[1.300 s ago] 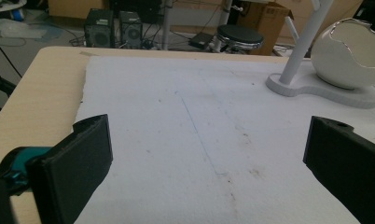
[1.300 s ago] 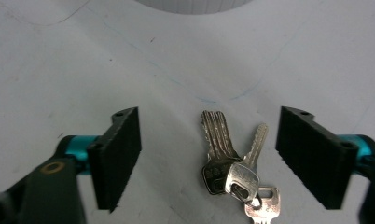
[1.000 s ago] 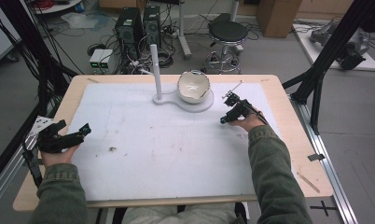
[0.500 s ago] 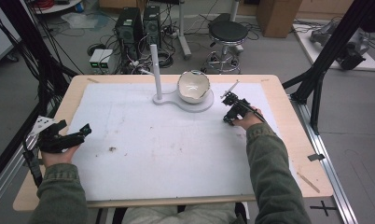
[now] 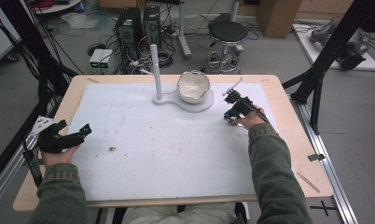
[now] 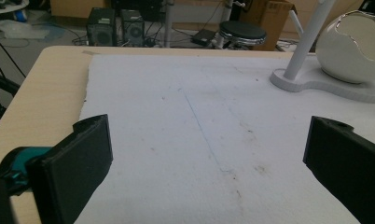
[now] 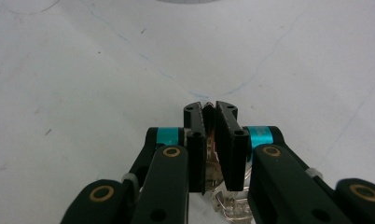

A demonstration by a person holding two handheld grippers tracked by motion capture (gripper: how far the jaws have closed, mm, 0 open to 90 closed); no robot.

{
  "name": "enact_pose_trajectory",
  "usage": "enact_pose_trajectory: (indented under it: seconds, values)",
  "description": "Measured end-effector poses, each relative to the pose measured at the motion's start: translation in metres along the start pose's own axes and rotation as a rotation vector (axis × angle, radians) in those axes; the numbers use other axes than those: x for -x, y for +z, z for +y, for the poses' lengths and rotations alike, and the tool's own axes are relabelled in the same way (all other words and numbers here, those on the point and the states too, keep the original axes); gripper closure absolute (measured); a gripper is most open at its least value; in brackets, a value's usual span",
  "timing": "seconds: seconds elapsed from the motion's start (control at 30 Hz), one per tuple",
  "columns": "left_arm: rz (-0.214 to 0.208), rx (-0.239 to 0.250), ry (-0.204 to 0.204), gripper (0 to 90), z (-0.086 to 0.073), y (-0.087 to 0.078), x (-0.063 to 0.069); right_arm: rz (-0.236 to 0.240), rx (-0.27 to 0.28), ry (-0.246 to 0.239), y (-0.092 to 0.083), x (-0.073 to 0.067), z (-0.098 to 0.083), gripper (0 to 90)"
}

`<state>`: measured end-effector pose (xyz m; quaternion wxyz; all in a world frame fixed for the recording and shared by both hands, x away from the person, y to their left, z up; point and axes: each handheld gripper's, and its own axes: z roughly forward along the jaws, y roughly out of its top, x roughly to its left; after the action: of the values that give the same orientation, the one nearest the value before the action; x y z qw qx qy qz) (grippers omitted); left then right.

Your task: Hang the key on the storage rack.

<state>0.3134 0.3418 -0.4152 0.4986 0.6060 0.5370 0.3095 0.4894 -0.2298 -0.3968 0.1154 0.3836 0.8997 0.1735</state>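
My right gripper (image 5: 229, 118) points down at the white mat, to the right of the white stand (image 5: 176, 101). In the right gripper view its jaws (image 7: 210, 108) have just been closing and now pinch a small shiny silvery piece (image 7: 221, 201), chain-like, most of it hidden between the pads. The stand has a thin upright post (image 5: 154, 70) and a white egg-shaped bowl (image 5: 193, 86) with a jagged rim. My left gripper (image 5: 85, 129) rests at the mat's left edge, open with nothing between its wide-apart jaws (image 6: 209, 158).
A white mat (image 5: 167, 144) covers most of the wooden table (image 5: 297, 140). Small dark specks (image 5: 112, 149) lie on the mat near the left hand. Behind the table are computer towers (image 5: 139, 21), a black stool (image 5: 227, 32) and cables on the floor.
The right gripper's jaws have come together on the silvery piece, and that hand shifted only slightly. The left hand has stayed put.
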Motion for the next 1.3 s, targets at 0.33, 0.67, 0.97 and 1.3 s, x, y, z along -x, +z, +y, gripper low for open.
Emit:
enact_pose_trajectory:
  seconds: [0.33, 0.67, 0.97, 1.3]
  values:
    - [-0.004, 0.002, -0.004, 1.7, 0.000, 0.000, 0.000, -0.006, 0.054, 0.012, -0.019, 0.000, -0.004, 89.2]
    - [-0.005, 0.003, -0.006, 1.7, 0.000, -0.001, -0.001, 0.010, 0.092, 0.026, -0.035, 0.000, -0.009, 89.2]
    - [-0.009, 0.003, -0.011, 1.7, 0.000, 0.000, 0.000, 0.019, 0.155, 0.038, -0.057, 0.006, -0.017, 89.3]
    - [-0.012, 0.006, -0.016, 1.7, 0.000, 0.001, 0.000, 0.010, 0.197, 0.036, -0.085, 0.005, -0.012, 89.2]
